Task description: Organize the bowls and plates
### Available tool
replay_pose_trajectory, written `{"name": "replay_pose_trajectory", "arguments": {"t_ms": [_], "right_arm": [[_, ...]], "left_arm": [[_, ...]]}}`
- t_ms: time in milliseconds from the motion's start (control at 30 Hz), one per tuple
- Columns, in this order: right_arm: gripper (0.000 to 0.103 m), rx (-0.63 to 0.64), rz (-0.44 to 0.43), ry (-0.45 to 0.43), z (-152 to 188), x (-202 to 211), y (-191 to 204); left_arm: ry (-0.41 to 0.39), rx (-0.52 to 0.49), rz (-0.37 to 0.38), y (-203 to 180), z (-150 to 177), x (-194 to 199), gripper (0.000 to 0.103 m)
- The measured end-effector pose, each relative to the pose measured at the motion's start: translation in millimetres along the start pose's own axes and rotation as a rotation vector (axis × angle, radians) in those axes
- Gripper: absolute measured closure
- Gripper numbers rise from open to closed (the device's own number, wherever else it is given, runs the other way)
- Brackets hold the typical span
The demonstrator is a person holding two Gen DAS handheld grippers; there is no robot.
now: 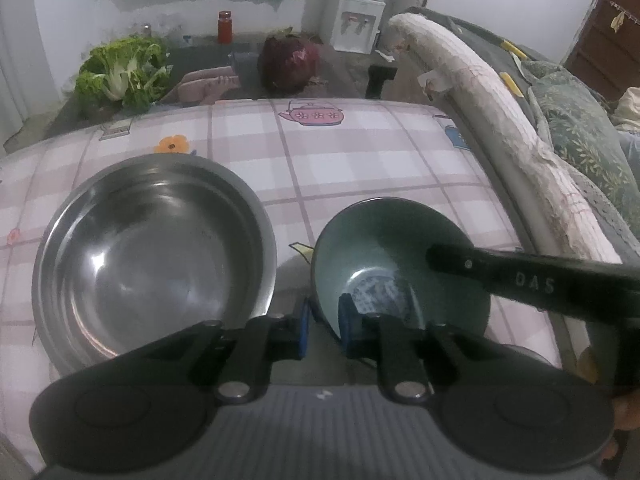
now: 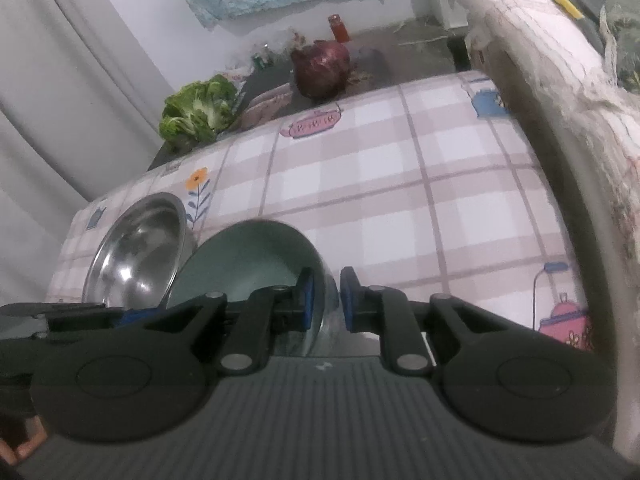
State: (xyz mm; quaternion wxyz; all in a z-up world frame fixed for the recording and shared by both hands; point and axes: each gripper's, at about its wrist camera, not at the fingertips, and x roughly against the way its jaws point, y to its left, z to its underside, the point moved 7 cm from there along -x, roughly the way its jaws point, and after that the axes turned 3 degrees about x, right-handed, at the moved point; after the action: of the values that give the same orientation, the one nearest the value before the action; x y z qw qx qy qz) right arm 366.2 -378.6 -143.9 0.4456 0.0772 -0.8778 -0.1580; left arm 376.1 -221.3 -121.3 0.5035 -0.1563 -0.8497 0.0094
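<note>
A teal ceramic bowl (image 1: 384, 240) (image 2: 248, 252) with a blue pattern on its bottom stands tilted over the checked tablecloth (image 1: 360, 160). My left gripper (image 1: 325, 324) is shut on its near rim, one blue pad outside the wall and one inside. My right gripper (image 2: 325, 300) is shut on the rim at the opposite side. In the left wrist view its black finger (image 1: 520, 276) reaches in from the right. A steel bowl (image 1: 152, 256) (image 2: 136, 256) sits empty on the cloth right beside the teal one, on its left. Whether the teal bowl touches the cloth I cannot tell.
Beyond the table's far edge lie a green lettuce (image 1: 120, 72), a dark red cabbage (image 1: 290, 62) and a red bottle (image 1: 224, 26). A water dispenser (image 1: 358, 20) stands at the back. A worn white padded rail (image 1: 500, 100) runs along the table's right side.
</note>
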Motion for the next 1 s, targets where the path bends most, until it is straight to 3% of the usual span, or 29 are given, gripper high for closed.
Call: {"name": "replay_pose_trajectory", "arguments": {"t_ms": [567, 1000], "right_arm": [[0.084, -0.033, -0.058, 0.017, 17, -2, -3], [0.086, -0.011, -0.037, 0.01, 13, 2, 6]], "left_arm": [[0.066, 0.028, 0.011, -4, 6, -15, 0.081], [0.061, 0.043, -0.009, -4, 5, -5, 0.081]]}}
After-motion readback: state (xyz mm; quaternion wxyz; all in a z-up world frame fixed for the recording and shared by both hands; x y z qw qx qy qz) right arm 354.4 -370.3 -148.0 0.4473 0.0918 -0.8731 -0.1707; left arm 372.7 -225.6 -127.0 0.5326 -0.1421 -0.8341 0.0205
